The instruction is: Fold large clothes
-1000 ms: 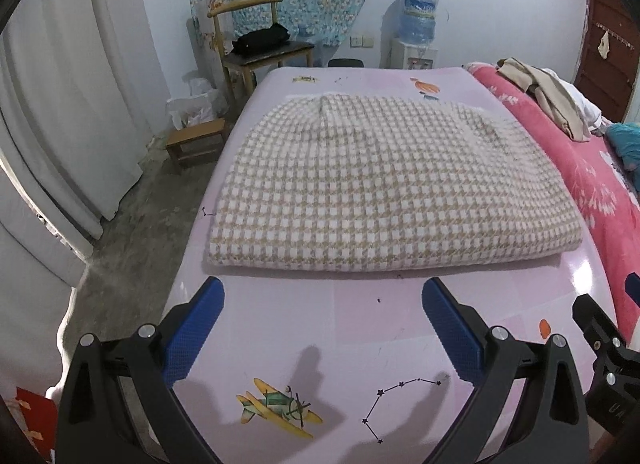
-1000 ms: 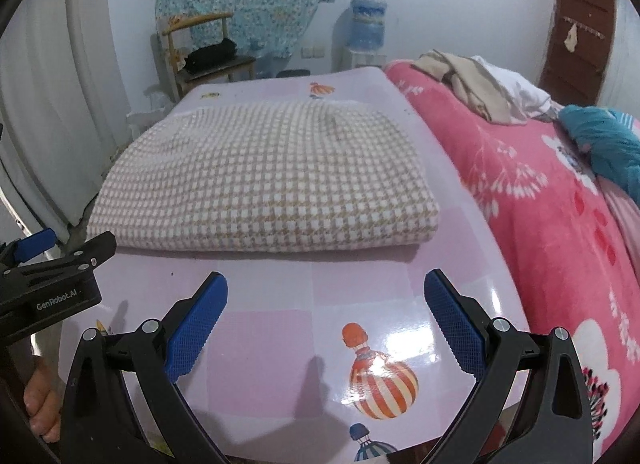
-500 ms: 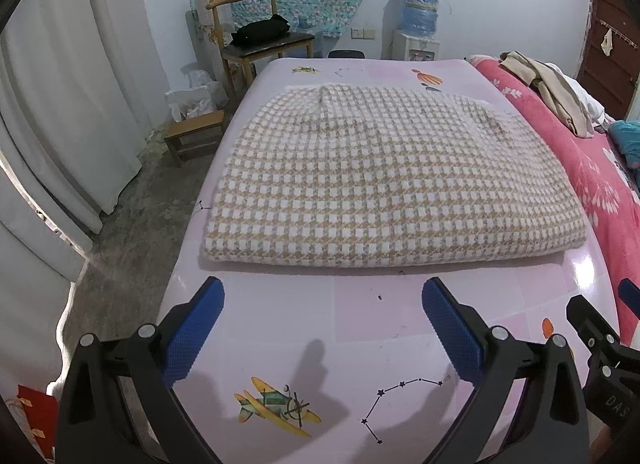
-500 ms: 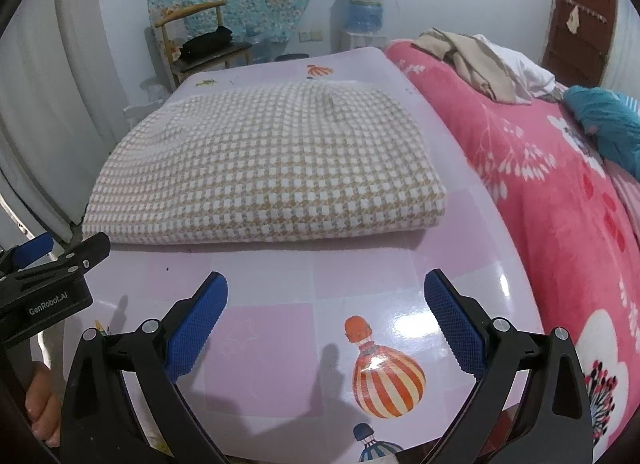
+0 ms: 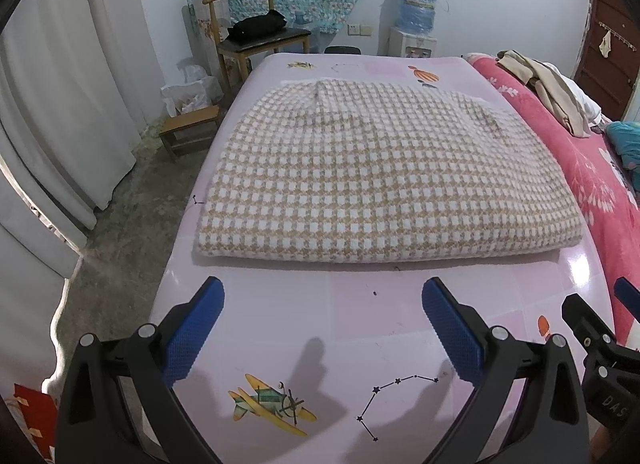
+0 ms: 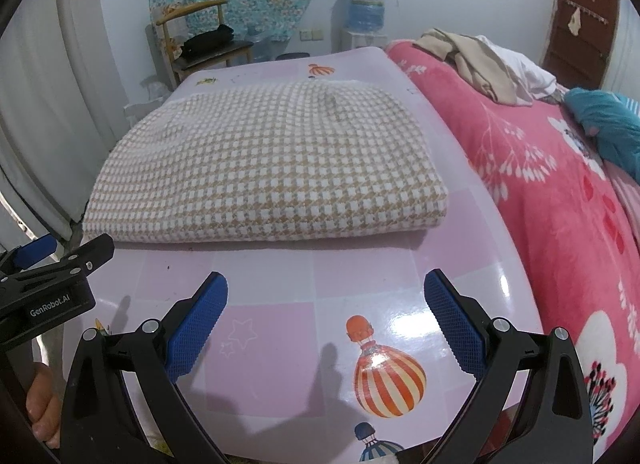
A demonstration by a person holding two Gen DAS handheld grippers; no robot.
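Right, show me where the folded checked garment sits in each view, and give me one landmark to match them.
Left wrist view: the folded checked garment fills the middle of the picture, on the pink table beyond the open left tool.
Right wrist view: it lies left of centre, beyond the open right tool.
Shared landmark: the water dispenser bottle against the far wall.

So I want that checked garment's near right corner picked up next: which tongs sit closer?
Probably the right tongs: open, empty, the checked garment corner just ahead. The left tongs face its left half.
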